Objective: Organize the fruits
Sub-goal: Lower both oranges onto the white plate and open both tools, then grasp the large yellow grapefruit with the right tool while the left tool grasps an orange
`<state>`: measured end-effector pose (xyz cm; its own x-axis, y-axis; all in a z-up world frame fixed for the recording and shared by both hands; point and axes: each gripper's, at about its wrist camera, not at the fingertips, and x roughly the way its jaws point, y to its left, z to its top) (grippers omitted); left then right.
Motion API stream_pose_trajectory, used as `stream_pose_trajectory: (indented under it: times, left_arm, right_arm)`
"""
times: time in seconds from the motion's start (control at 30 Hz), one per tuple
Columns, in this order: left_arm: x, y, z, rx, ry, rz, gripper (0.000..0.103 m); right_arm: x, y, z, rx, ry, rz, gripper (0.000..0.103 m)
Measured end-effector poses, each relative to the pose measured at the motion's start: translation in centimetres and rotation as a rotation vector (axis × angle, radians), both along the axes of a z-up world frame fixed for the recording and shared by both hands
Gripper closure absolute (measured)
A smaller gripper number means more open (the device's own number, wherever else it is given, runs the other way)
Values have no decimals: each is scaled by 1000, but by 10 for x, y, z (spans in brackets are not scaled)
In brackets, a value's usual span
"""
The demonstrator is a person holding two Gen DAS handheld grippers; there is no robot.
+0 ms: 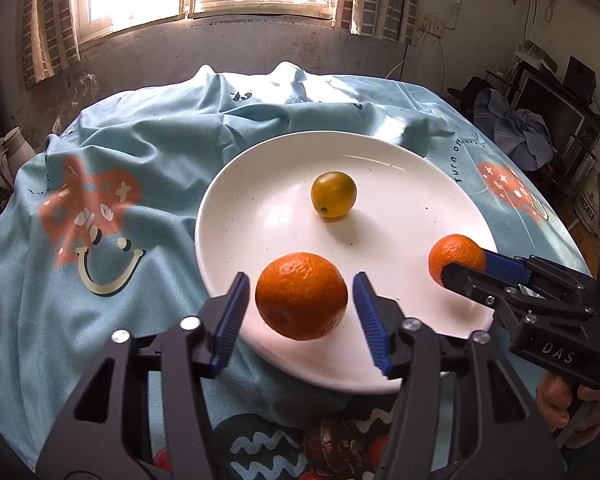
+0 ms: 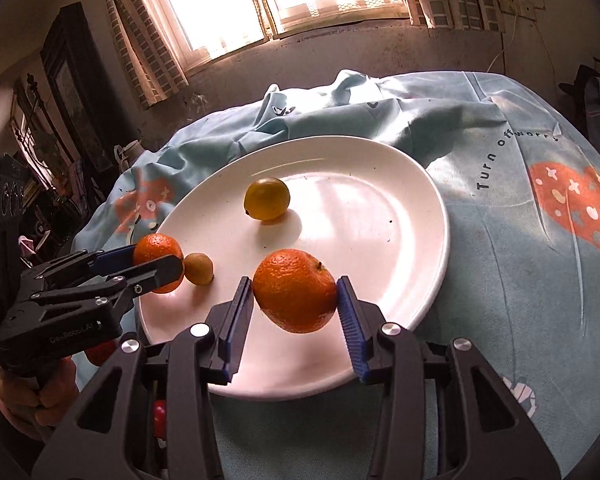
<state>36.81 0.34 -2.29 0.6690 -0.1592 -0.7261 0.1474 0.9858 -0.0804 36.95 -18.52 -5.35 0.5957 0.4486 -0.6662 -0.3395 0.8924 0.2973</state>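
Observation:
A white plate (image 1: 204,216) (image 2: 440,248) lies on a light blue printed cloth (image 1: 140,152) (image 2: 520,280). My left gripper (image 1: 300,278) (image 2: 156,256) is open over the plate's near edge, with an orange (image 1: 302,296) (image 2: 158,260) between its blue pads and a gap on each side. My right gripper (image 2: 294,280) (image 1: 464,262) brackets a second orange (image 2: 296,290) (image 1: 456,258), and a thin gap shows at its left pad. A yellow-green citrus (image 1: 334,194) (image 2: 267,199) rests mid-plate. A small yellowish fruit (image 2: 198,268) sits beside the left gripper's orange.
A dark round fruit (image 1: 332,448) and red pieces (image 2: 160,412) lie on the cloth under the grippers. The cloth is bunched in folds behind the plate (image 1: 260,92). A person's hand (image 1: 556,400) (image 2: 20,396) holds each gripper handle. Clutter stands past the table's right edge (image 1: 540,120).

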Motion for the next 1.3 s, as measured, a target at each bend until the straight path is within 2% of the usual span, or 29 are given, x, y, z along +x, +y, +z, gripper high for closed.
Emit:
stream_pose_trajectory:
  times: [0.03, 0.1, 0.27, 0.4, 0.47, 0.53, 0.67, 0.77, 1.07, 1.3]
  left_arm:
    - [-6, 1, 5, 8, -30, 13, 18]
    - [-20, 4, 19, 19, -75, 17, 16]
    - [-70, 15, 42, -8, -137, 11, 6]
    - [-113, 28, 34, -2, -169, 33, 3]
    - [-129, 30, 23, 44, -164, 58, 3]
    - [-140, 31, 14, 86, -136, 74, 3]
    - [-162, 34, 6, 93, -130, 68, 3]
    - [-171, 35, 3, 136, -146, 85, 3]
    - [-176, 47, 2, 71, -128, 87, 3]
    - [-178, 46, 1, 34, -116, 58, 3]
  right_arm:
    - [-4, -1, 2, 4, -7, -4, 50]
    - [-14, -5, 12, 15, -36, 3, 50]
    - [-56, -11, 34, 41, -105, 49, 49]
    - [-91, -10, 35, 46, -119, 96, 49]
    - [-106, -8, 31, 36, -118, 120, 49]
    - [-118, -5, 25, 20, -96, 147, 49]
    - [-133, 1, 12, -7, -24, 188, 49]
    - [-137, 0, 3, 33, 51, 222, 49]
    - [-142, -3, -7, 54, 138, 238, 51]
    - [-139, -4, -17, 46, 188, 231, 62]
